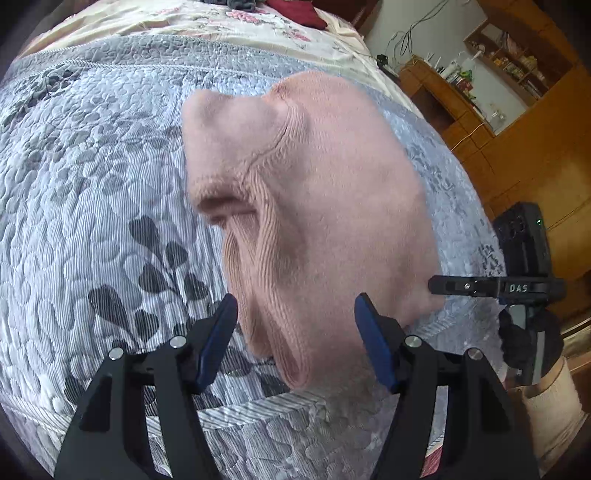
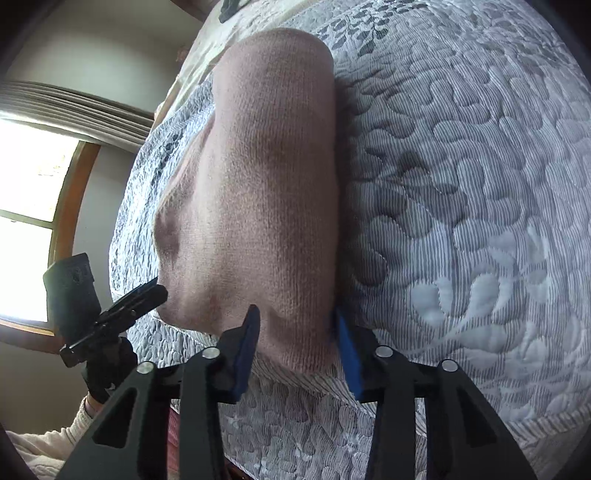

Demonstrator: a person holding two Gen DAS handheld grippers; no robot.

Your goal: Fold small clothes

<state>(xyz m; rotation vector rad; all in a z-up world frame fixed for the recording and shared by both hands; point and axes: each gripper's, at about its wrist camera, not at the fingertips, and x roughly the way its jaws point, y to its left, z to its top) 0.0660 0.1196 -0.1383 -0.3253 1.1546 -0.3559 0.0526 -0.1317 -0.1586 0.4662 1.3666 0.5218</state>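
A pink knit garment (image 1: 317, 177) lies in a folded heap on the grey leaf-patterned quilt (image 1: 92, 192). My left gripper (image 1: 295, 328) is open, its blue pads (image 1: 221, 332) standing either side of the garment's near ribbed edge. In the right wrist view the same garment (image 2: 266, 177) stretches away as a long folded strip. My right gripper (image 2: 295, 343) is open, the pads narrower apart and straddling the garment's near corner; one blue pad (image 2: 247, 339) sits against the cloth. Each gripper shows side-on in the other's view, the right gripper (image 1: 461, 286) at the garment's right corner and the left gripper (image 2: 144, 295) at its left corner.
The quilt (image 2: 461, 192) covers a bed, with a cream floral sheet (image 1: 221, 26) and a dark red cushion (image 1: 295, 13) beyond. Wooden furniture with cluttered shelves (image 1: 480, 74) stands past the bed's right edge. A window (image 2: 26, 221) is on the other side. A gloved hand (image 2: 107, 369) holds the left gripper.
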